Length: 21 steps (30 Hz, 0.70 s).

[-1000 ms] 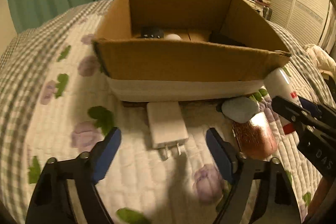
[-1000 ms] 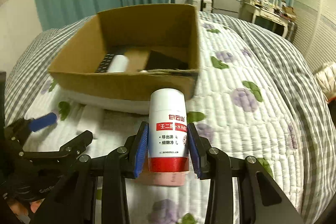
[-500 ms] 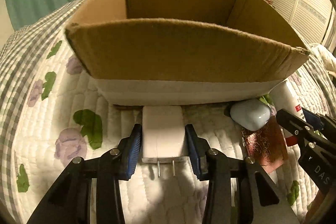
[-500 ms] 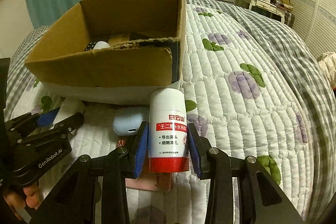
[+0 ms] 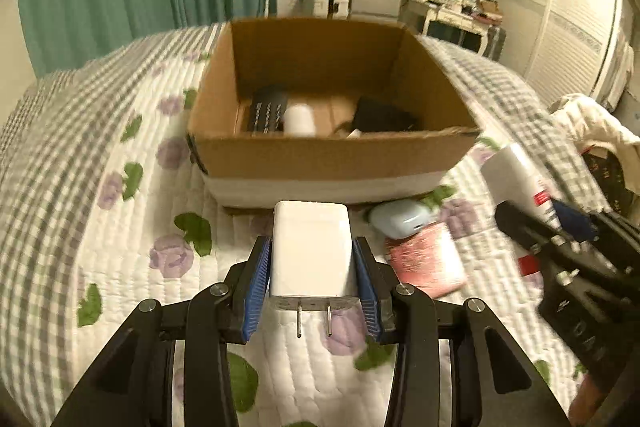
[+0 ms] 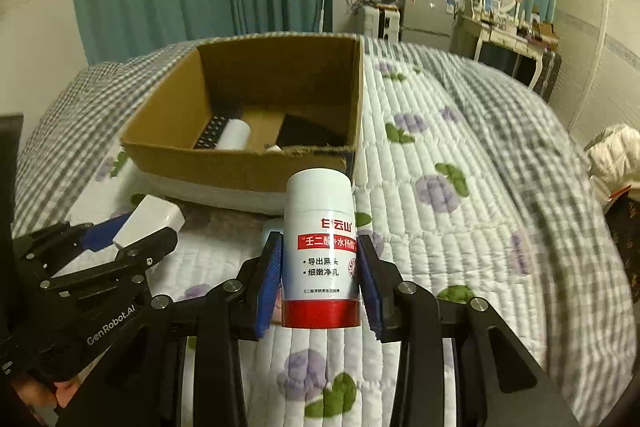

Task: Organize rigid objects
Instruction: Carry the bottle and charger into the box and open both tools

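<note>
Left gripper (image 5: 312,267) is closed tight on a white charger (image 5: 311,251), blue pads (image 5: 256,283) pressed flat to both its sides, prongs pointing back toward the camera. Charger sits lifted above the quilt (image 5: 100,227), w/ the cardboard box (image 5: 328,155) straight ahead at 12 o'clock. Inside the box: a black remote (image 5: 267,111) at approx 11, a white cylinder (image 5: 299,119) just beside it, and a dark item (image 5: 380,115) at approx 1; can't tell what that one is. On the quilt just past the charger at 1 o'clock lies a pale blue earbud case (image 5: 400,219), touching a pink pouch (image 5: 428,263) at 2. Further right at 3 o'clock, blurred, is the right gripper (image 6: 320,279), seen from the left cam w/ its bottle.

Right cam: left gripper and charger show at 9 o'clock, above the quilt and near the box's front left corner. Box is at 11 o'clock, open top, same remote, white cylinder and dark item inside. Right gripper is clamped on a white bottle (image 6: 320,251) w/ red band at the base and red label, pads (image 6: 269,287) squeezing both sides of its lower half; bottle points away from the camera, cap end at 12, overlapping the box's front right corner in view. Bottle is off the quilt. Part of the blue case peeks out just left of the bottle. Quilt w/ purple flowers fills 1 to 5 o'clock.
</note>
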Tool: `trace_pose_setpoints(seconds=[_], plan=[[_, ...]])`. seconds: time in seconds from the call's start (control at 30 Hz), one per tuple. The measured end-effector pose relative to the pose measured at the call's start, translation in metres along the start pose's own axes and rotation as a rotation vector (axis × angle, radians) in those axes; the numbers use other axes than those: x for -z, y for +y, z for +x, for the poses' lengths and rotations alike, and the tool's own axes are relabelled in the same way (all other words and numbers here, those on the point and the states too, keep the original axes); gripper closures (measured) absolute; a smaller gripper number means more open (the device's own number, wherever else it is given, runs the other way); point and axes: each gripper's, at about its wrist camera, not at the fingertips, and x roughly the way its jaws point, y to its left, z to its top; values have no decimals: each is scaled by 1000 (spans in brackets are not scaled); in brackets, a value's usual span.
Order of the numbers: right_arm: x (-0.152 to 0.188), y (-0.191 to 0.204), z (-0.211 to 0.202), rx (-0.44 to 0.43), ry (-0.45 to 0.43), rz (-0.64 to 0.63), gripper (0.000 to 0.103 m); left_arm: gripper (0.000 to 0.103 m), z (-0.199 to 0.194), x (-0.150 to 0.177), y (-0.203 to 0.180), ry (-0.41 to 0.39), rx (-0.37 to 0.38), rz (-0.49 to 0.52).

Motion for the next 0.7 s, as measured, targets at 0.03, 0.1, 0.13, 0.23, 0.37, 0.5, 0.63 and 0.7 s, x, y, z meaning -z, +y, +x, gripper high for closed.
trace_pose_setpoints(seconds=[0.03,0.1,0.13,0.23,0.37,0.5,0.63,0.7], plan=[[-1,1,-6,-7,-5,3,67,62,-8,-1,-2,-11,5,5],[-4,2,-19,-14,-18,4,67,62,-22,-6,-7,-32,5,15],[-6,3,-24,-14,-25,2,67,62,-31,-11,-9,-49,3,23],[-17,5,-43,-19,-56,-8,67,62,-50,-23,-9,-88,-4,22],[-44,5,-64,-22,-98,-12,67,62,-72,-46,-4,-138,3,0],[-79,6,-71,-25,-127,-29,67,62,-83,-74,-1,-181,-12,13],[-111,8,-65,-38,-144,-49,67,62,-76,-103,6,-200,-7,8],[-127,6,-54,-55,-146,-41,67,62,-65,-114,8,-202,-16,16]])
